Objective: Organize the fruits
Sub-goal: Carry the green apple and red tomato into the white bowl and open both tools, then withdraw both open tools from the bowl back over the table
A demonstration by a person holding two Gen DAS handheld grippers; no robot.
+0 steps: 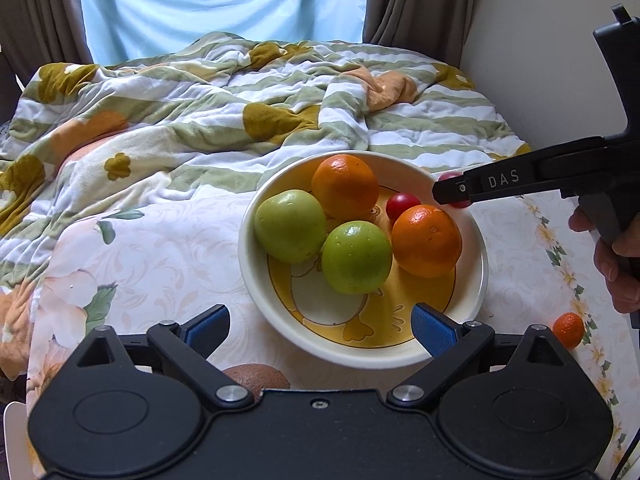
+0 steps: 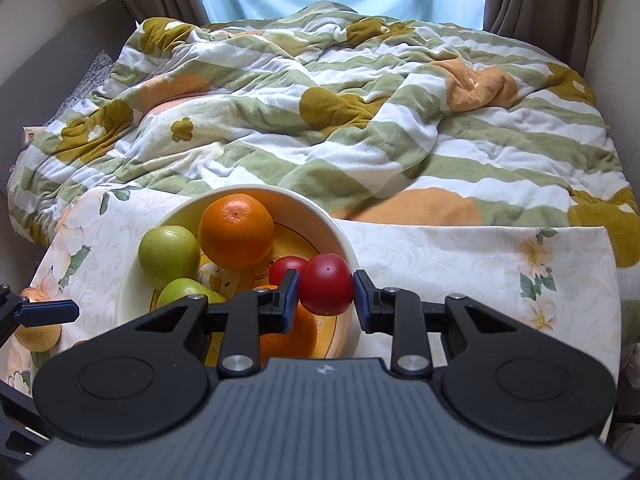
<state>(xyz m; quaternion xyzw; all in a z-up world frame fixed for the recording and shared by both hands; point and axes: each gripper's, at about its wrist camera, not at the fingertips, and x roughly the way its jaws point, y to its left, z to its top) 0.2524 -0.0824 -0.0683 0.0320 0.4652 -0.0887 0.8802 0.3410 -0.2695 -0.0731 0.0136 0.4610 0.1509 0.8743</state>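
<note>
A cream bowl [image 1: 245,240] with a yellow duck print holds two green apples [image 1: 291,226], two oranges [image 1: 345,185] and a small red fruit [image 1: 402,206]. My right gripper [image 1: 452,192] reaches in from the right over the bowl's far rim, shut on a second red fruit [image 1: 449,178]. In the right wrist view that red fruit [image 2: 326,290] sits pinched between the blue pads of the right gripper [image 2: 326,298], above the bowl [image 2: 332,236] and beside the other red fruit [image 2: 286,266]. My left gripper [image 1: 320,330] stands wide open and empty at the bowl's near rim.
A small mandarin [image 1: 568,330] lies on the floral cloth right of the bowl. A brown fruit [image 1: 256,376] lies under my left gripper, and a yellowish fruit [image 2: 38,334] lies left of the bowl. A rumpled striped quilt [image 1: 200,120] fills the bed behind, with curtains beyond.
</note>
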